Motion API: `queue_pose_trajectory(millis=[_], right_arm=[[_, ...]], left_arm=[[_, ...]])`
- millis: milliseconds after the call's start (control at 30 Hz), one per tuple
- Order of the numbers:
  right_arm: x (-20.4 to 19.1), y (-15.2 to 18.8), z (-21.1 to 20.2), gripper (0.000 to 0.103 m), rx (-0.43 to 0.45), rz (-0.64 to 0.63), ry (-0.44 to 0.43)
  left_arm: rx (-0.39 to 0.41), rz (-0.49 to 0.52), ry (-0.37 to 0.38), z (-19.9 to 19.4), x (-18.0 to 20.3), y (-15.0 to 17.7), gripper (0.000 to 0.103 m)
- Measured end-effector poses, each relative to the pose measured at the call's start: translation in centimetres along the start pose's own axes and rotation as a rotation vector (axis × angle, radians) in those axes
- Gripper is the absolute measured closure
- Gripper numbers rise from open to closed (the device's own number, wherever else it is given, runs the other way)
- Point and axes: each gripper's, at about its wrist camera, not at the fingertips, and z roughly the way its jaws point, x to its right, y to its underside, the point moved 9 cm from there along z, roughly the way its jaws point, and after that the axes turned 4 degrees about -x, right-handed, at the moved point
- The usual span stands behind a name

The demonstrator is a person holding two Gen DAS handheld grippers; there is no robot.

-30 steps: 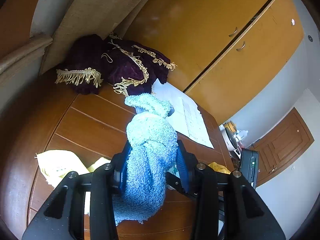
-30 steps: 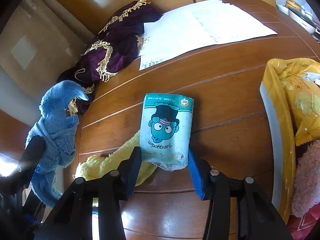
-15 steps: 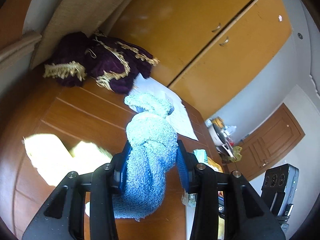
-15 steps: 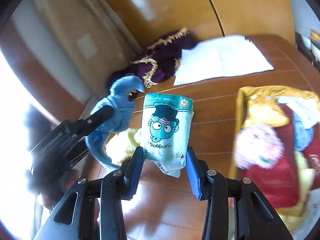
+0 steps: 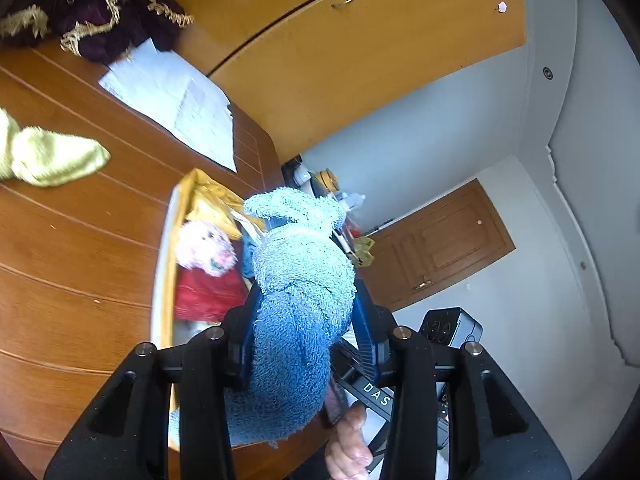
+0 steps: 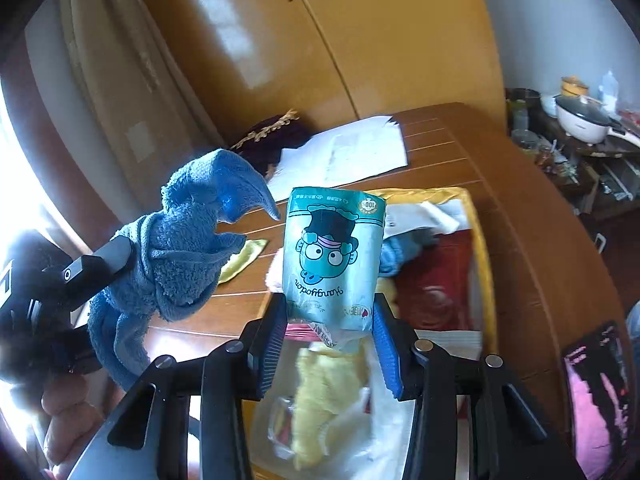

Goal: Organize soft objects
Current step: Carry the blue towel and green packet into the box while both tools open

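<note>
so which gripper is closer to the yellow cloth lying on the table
Left. The left gripper, holding the blue towel, sits beside the yellow cloth; the right gripper, holding the tissue pack, is over the box.

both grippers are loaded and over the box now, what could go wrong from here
1. The right gripper holds the teal tissue pack only by its bottom end, so the pack may tip or slip out before it is placed.
2. The blue towel in the left gripper trails loose below the fingers and could snag the yellow box rim or drape outside it.
3. The box already looks crowded with a pink plush and red cloth, so both items may not settle in.
</note>
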Motion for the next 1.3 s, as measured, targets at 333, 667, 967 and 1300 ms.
queue_pose_trajectory(millis=[333, 667, 967, 1300], right_arm=[[4.4, 0.4, 0.9, 0.060, -0.030, 0.042, 0.099], [4.5, 0.7, 2.1, 0.051, -0.046, 0.010, 0.143], [2.2, -0.5, -0.3, 0.038, 0.055, -0.009, 0.129], [-3.9, -1.6, -1.9, 0.037, 0.093, -0.097, 0.025]], left_arm=[[-0.157, -0.081, -0.079, 7.2, -3.4, 4.3, 0.062], [-0.137, 0.060, -0.154, 6.5, -2.7, 5.1, 0.052], [-0.008, 0.080, -0.084, 2.9, -2.5, 2.3, 0.032], [0.212, 0.201, -0.470, -6.2, -8.1, -4.1, 0.032]])
